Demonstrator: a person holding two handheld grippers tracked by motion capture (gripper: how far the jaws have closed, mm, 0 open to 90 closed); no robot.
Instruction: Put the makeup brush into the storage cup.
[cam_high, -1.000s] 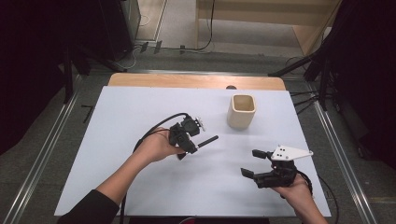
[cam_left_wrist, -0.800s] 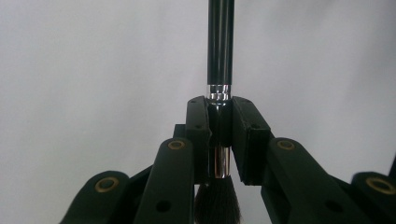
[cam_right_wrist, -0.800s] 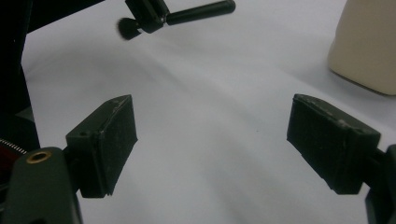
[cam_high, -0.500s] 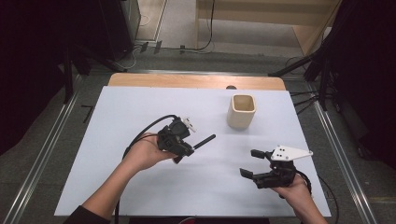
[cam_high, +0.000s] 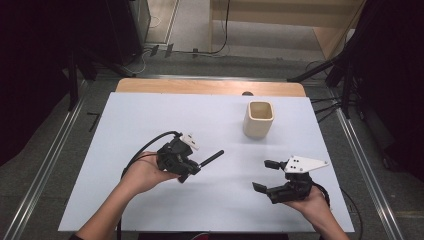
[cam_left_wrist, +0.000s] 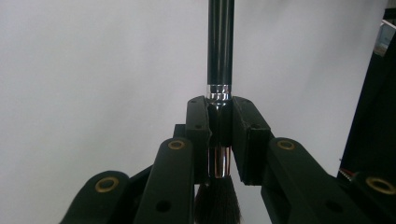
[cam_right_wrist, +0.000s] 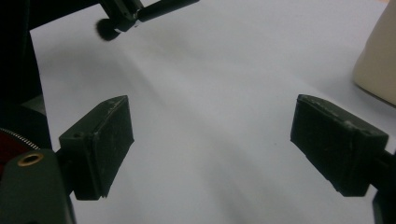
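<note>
A make-up brush with a black handle (cam_left_wrist: 219, 46), a silver ferrule and dark bristles (cam_left_wrist: 217, 200) is clamped in my left gripper (cam_left_wrist: 219, 121), which is shut on the ferrule. In the high view the left gripper (cam_high: 192, 167) hovers over the left middle of the white table sheet (cam_high: 150, 115), and the brush handle (cam_high: 212, 157) points right toward the back. My right gripper (cam_high: 261, 175) is held at the front right, open, with only bare sheet between its pads (cam_right_wrist: 100, 140). In the right gripper view the brush handle (cam_right_wrist: 168, 7) appears at the top.
A beige cup (cam_high: 259, 120) stands upright at the back right of the sheet, and its side (cam_right_wrist: 378, 60) appears at the right edge of the right gripper view. A wooden table edge (cam_high: 200, 86) runs behind the sheet. Metal rails (cam_high: 360, 165) flank both sides.
My left hand has carried the brush to the left and a little nearer the front edge, still gripping it. The right hand has stayed put.
</note>
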